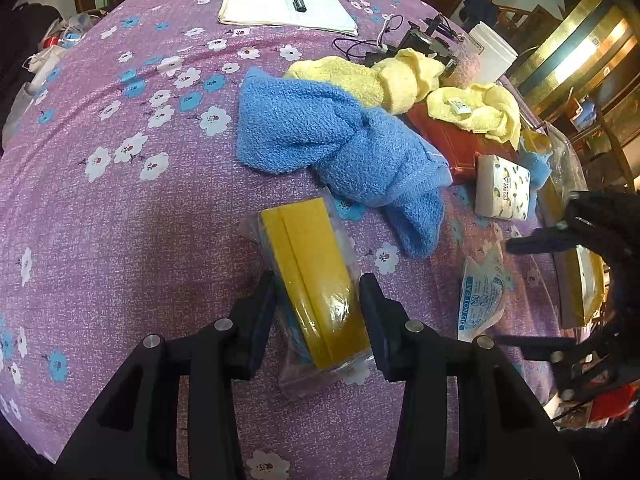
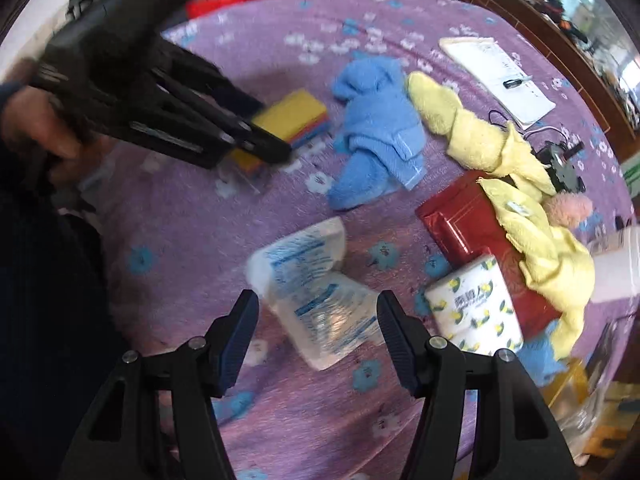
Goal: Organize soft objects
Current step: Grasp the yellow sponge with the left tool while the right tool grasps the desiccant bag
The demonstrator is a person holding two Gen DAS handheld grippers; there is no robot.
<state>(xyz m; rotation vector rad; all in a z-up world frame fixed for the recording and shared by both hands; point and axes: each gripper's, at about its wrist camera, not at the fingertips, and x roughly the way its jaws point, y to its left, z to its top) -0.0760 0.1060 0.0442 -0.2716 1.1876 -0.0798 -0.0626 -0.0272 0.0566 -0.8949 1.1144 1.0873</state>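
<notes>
A wrapped pack of sponges (image 1: 316,280), yellow on top, lies on the purple flowered cloth; it also shows in the right wrist view (image 2: 290,120). My left gripper (image 1: 318,312) is open with its jaws on either side of the pack's near end, not squeezing it. A blue towel (image 1: 344,148) and a yellow towel (image 1: 384,76) lie crumpled beyond. My right gripper (image 2: 316,320) is open, its jaws straddling a white desiccant packet (image 2: 316,292) with blue print. The packet also shows in the left wrist view (image 1: 482,300).
A red box (image 2: 476,232) holds a second yellow towel (image 2: 544,240). A tissue pack (image 2: 476,312) lies beside it. A notebook with a pen (image 1: 288,6), cables, a pink soft item (image 2: 570,208) and a white container (image 1: 492,52) sit farther back.
</notes>
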